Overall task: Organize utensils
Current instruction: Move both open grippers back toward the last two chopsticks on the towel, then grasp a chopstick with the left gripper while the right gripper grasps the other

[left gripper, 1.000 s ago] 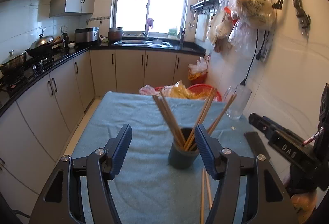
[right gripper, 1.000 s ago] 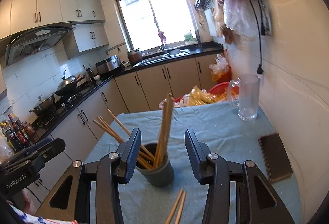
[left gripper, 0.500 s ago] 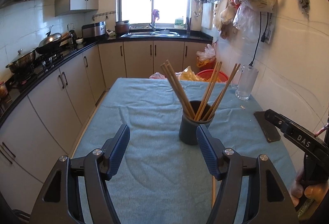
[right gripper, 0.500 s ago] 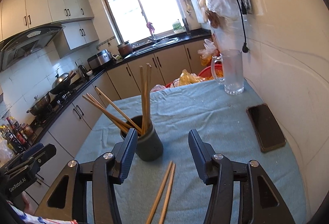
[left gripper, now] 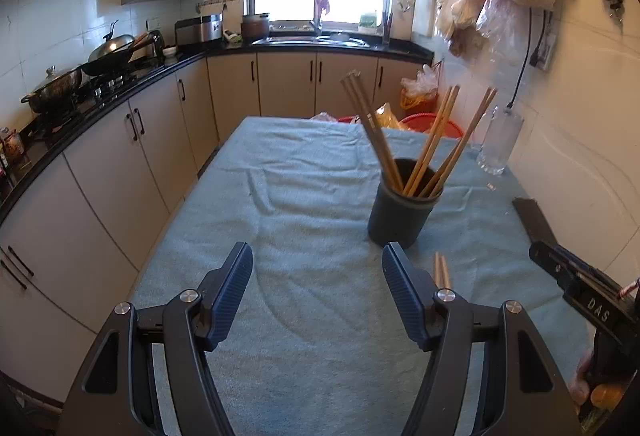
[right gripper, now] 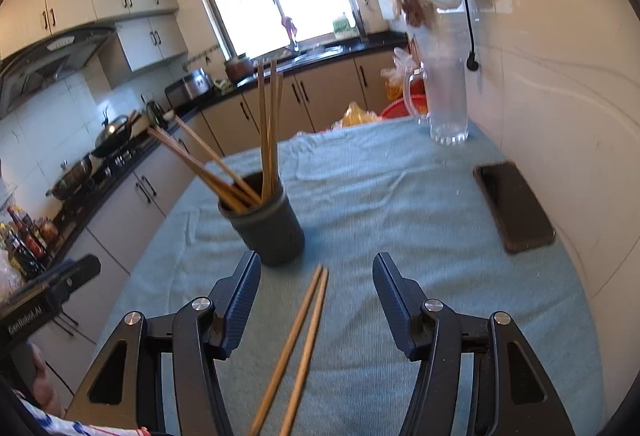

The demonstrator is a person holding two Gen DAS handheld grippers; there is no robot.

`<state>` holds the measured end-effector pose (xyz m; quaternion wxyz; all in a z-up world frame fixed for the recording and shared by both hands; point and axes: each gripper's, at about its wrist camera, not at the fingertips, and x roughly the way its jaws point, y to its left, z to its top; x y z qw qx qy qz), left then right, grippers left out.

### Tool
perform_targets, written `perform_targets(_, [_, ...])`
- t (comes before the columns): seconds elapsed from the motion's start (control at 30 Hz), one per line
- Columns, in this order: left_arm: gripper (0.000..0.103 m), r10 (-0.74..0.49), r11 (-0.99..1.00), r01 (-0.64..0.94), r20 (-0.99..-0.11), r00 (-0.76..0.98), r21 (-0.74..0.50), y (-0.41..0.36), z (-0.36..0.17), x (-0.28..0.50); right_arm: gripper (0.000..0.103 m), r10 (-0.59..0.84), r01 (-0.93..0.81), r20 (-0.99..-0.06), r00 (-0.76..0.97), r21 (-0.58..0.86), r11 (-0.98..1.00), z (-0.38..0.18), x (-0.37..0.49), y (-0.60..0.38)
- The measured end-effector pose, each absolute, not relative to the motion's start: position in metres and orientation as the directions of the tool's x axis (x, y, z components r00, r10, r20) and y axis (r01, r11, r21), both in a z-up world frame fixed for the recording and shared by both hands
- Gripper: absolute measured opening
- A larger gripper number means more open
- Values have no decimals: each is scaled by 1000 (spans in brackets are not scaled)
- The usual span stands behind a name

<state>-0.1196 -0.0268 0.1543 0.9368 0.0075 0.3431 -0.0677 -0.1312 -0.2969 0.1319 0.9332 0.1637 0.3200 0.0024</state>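
Now the right gripper [right gripper: 316, 286], jaws just widened and empty, straddles the loose chopsticks [right gripper: 298, 348] lying mid-table just before the cup [right gripper: 266, 226]; best sink lower, square up, and pinch both sticks together.

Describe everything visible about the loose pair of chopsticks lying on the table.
The loose pair of chopsticks looks like plain light-brown wood or bamboo, two slim sticks lying flat and side by side on the teal cloth. Their far tips point toward the dark holder and stop just short of it. They lie between the open fingers of the right gripper, which do not touch them. The near ends run out of view.
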Motion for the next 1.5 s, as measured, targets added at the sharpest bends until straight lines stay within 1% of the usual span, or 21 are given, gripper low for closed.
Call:
perform_targets(0.17, [66,-87,994,109,-687,722,-11,-24,131,-113,63,131,86,-663,737,285,955,102,-129,-287])
perform_targets(0.37, [66,-91,992,122,-749,657,-13,-26,102,-100,62,136,21,-751,646,196,980,67,-120,-266])
perform_targets(0.47, [66,-97,991,130,-764,638,-17,-27,93,-97,55,123,-7,-778,616,150,989,56,-113,-255])
perform_targets(0.53, [66,-100,991,136,-770,630,-17,-30,88,-96,44,126,-23,-792,597,141,990,47,-109,-250])
perform_targets(0.57, [66,-102,990,141,-774,625,-17,-31,86,-95,35,121,-30,-802,584,128,991,42,-107,-248])
perform_targets(0.6, [66,-104,989,144,-777,620,-18,-33,84,-95,29,112,-34,-811,575,113,993,38,-106,-246])
perform_targets(0.67, [66,-116,988,155,-787,606,-26,-37,79,-93,26,101,-45,-822,560,91,995,31,-104,-242])
perform_targets(0.73, [66,-135,984,174,-798,588,-38,-42,75,-91,21,109,-52,-824,557,96,994,29,-103,-242])
perform_targets(0.77, [66,-146,981,187,-802,579,-44,-46,72,-91,16,107,-51,-823,557,95,994,29,-103,-242])
perform_targets(0.8, [66,-159,978,200,-806,570,-51,-50,70,-91,14,100,-45,-823,559,90,995,29,-102,-243])
perform_targets(0.87, [66,-185,971,229,-812,554,-65,-58,66,-93,13,78,-15,-825,560,84,996,30,-102,-251])
perform_targets(1.1, [66,-267,928,360,-841,470,-93,-101,48,-93,13,54,102,-829,557,132,986,31,-109,-296])
perform_targets(1.3, [64,-272,890,450,-874,403,-69,-140,29,-89,13,72,103,-823,563,156,982,31,-119,-307])
perform_targets(1.33, [62,-267,887,458,-876,402,-60,-145,28,-89,12,75,99,-822,564,157,983,32,-119,-307])
perform_targets(1.37, [54,-259,883,466,-879,400,-48,-149,26,-88,12,81,93,-821,565,161,983,32,-120,-306])
perform_targets(1.4, [43,-249,881,472,-882,400,-35,-151,25,-87,11,86,90,-820,566,165,982,32,-120,-306])
perform_targets(1.43, [36,-237,881,473,-885,401,-21,-154,23,-86,11,91,88,-819,567,169,982,32,-120,-305])
perform_targets(1.5, [14,-228,883,469,-887,401,-15,-157,19,-85,11,103,87,-816,569,184,979,31,-120,-306])
